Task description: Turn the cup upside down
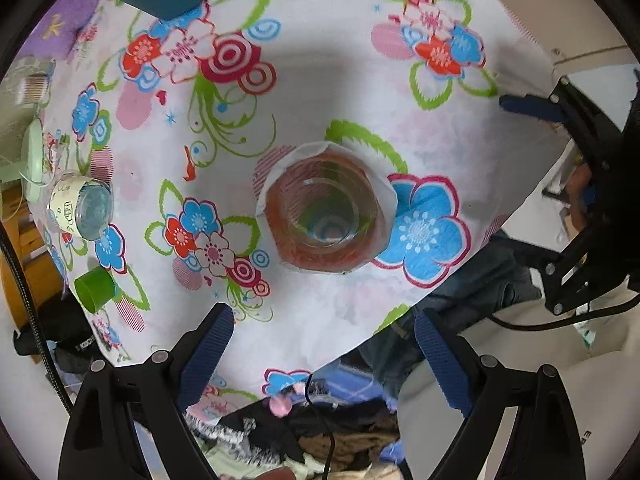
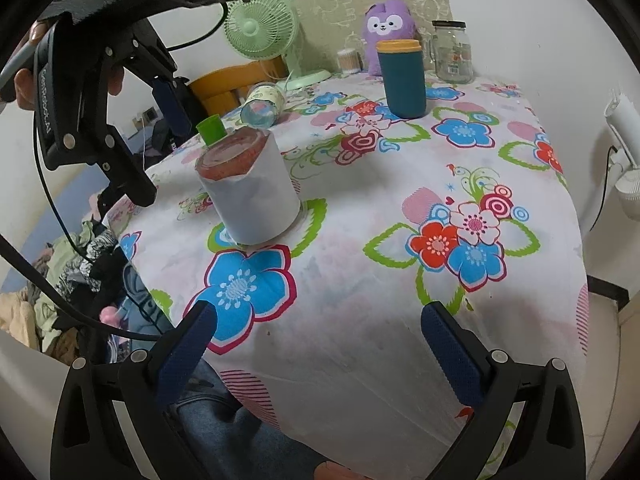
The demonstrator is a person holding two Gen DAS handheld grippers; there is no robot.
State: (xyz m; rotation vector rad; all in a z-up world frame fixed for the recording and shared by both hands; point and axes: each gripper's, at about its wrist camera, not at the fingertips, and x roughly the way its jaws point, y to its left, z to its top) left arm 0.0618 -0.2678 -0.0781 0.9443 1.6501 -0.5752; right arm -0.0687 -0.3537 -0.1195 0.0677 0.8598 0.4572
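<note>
1. My right gripper (image 2: 316,332), black frame with blue ribbed pads: jaws spread wide, nothing between them, hovering over the near edge of the table.

2. My left gripper (image 1: 324,336), same build: jaws wide apart and empty, hanging above the cup and looking almost straight down on it. In the right wrist view it shows at the left, raised off the table's left edge.

3. White tablecloth printed with blue, red and pink flowers (image 2: 400,280): covers the whole table.

4. Clear glass cup wrapped in a white paper sleeve, reddish band at the top (image 2: 250,188) (image 1: 326,216): stands base-up near the near-left corner of the table, apart from both grippers.

5. Small green plastic cup (image 2: 212,130) (image 1: 95,287): just behind the glass cup, by the left edge.

6. Clear jar with a pale printed label (image 2: 262,106) (image 1: 80,206): lying on its side, farther along the left edge.

7. Dark teal cylindrical tumbler with an orange lid (image 2: 402,78): upright, toward the far edge.

8. Pale green desk fan (image 2: 262,26), purple plush toy (image 2: 388,26) and empty glass jar with black lid (image 2: 452,52): lined along the far edge.
</note>
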